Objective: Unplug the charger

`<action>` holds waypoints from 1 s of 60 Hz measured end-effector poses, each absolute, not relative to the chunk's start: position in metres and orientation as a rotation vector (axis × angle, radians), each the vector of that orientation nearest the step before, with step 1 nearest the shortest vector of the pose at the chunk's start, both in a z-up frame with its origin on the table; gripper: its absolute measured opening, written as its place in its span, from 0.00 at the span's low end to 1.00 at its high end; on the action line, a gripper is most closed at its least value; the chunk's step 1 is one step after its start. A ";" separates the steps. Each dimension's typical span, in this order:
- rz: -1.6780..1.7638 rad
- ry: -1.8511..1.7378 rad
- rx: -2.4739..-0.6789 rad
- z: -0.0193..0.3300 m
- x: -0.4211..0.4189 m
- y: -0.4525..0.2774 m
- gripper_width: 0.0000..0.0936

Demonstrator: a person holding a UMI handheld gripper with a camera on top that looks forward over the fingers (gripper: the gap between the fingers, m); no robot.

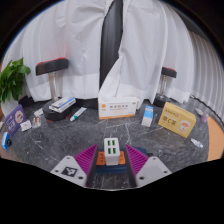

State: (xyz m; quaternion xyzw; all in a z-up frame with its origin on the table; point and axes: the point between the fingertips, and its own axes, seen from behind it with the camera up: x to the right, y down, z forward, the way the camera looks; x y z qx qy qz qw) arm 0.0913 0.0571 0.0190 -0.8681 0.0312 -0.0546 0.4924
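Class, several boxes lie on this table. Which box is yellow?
The yellow cardboard box, beyond the gripper and right of the white box with orange stripe; the others aren't yellow.

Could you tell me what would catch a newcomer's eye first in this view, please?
First the tongs, whose purple pads flank a small white-and-orange object, probably the charger; whether they press on it is unclear. Just beyond them lies a white box with an orange stripe, and to its right a yellow box. Off to the left stands a green plant, and behind the table a person in a white coat.
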 end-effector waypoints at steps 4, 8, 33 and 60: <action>-0.133 0.087 -2.085 0.017 0.094 0.063 0.35; -0.131 0.078 -2.069 0.019 0.092 0.066 0.22; -0.016 0.071 -1.736 0.226 0.109 0.066 0.11; -0.012 0.201 -2.090 0.015 0.253 0.038 0.20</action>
